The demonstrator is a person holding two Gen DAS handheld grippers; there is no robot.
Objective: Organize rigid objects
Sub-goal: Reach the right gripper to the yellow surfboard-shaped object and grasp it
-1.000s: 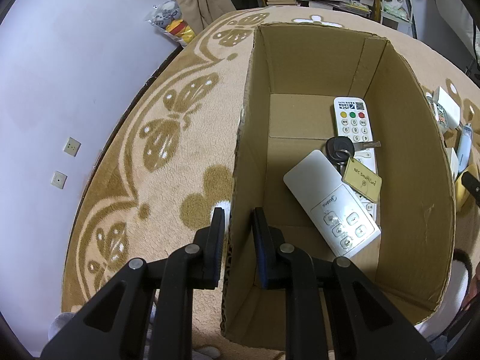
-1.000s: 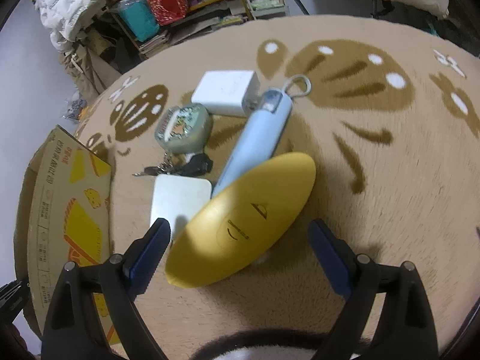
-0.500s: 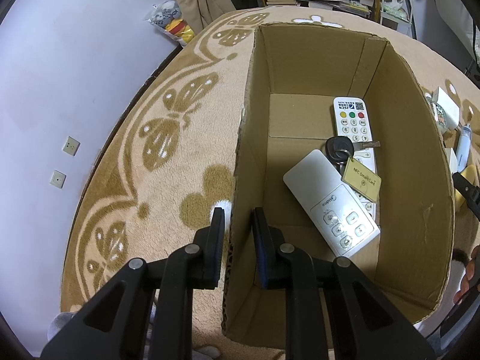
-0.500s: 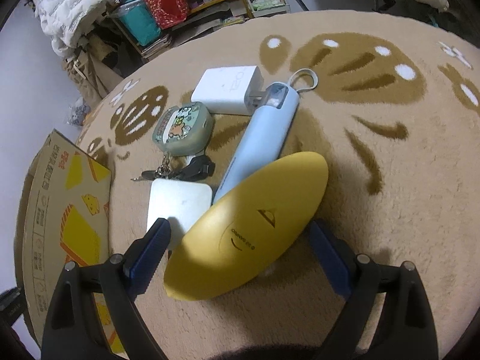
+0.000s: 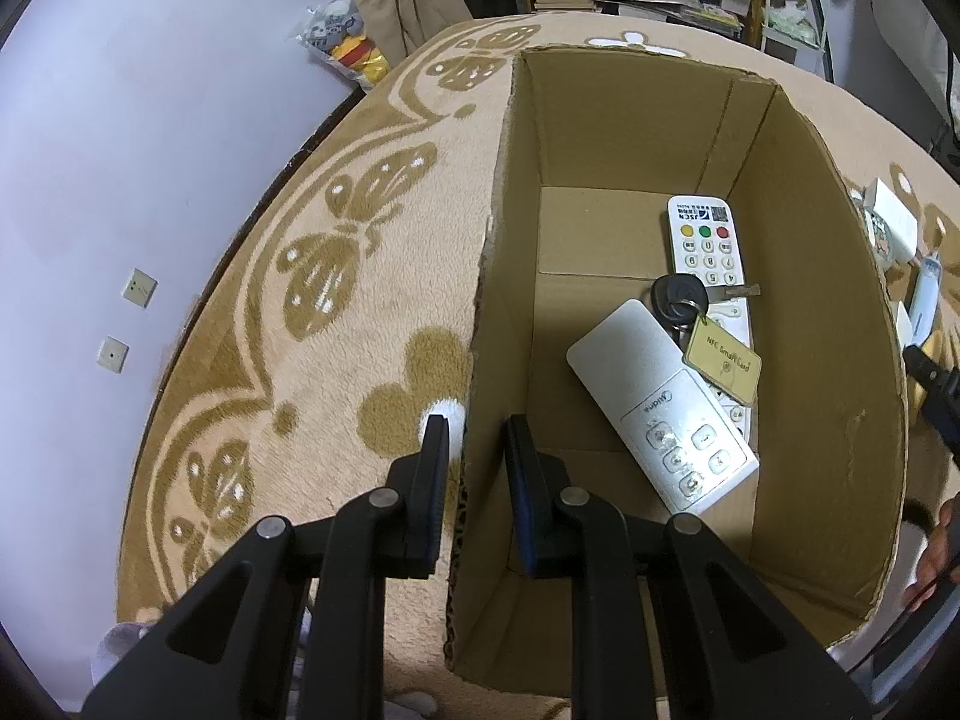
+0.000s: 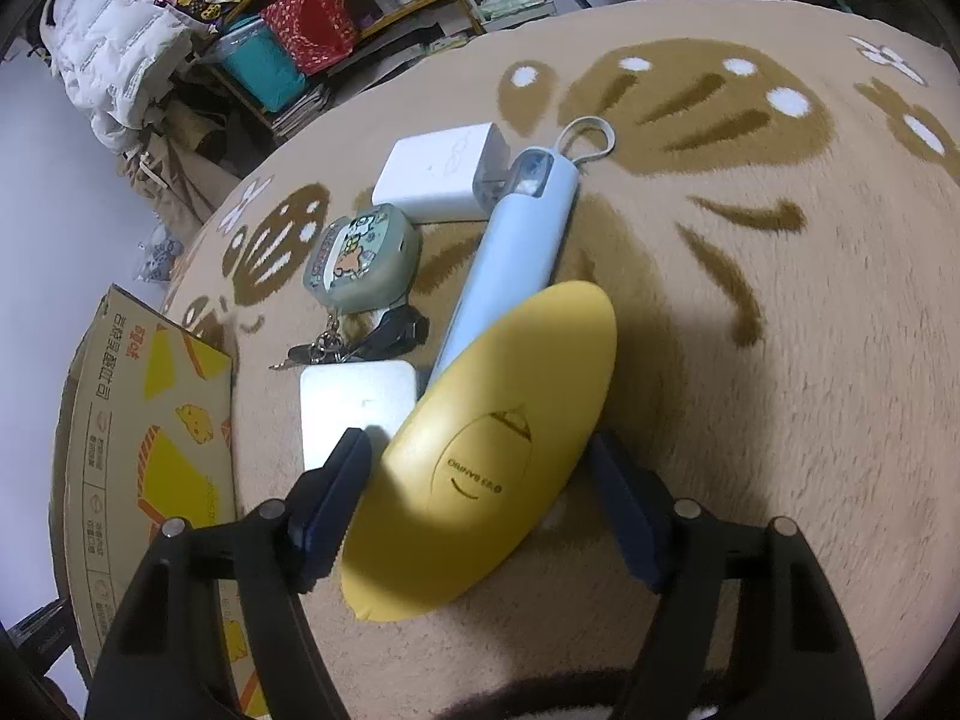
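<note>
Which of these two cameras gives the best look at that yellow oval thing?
The right wrist view. The yellow oval fills its middle, lying on the rug between the open fingers of the right hand-held gripper, its printed logo visible. The left wrist view looks into the box, whose wall hides the oval.

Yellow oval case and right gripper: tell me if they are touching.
Cannot tell. In the right wrist view the gripper straddles the yellow case, but the case hides any gap at either finger.
</note>
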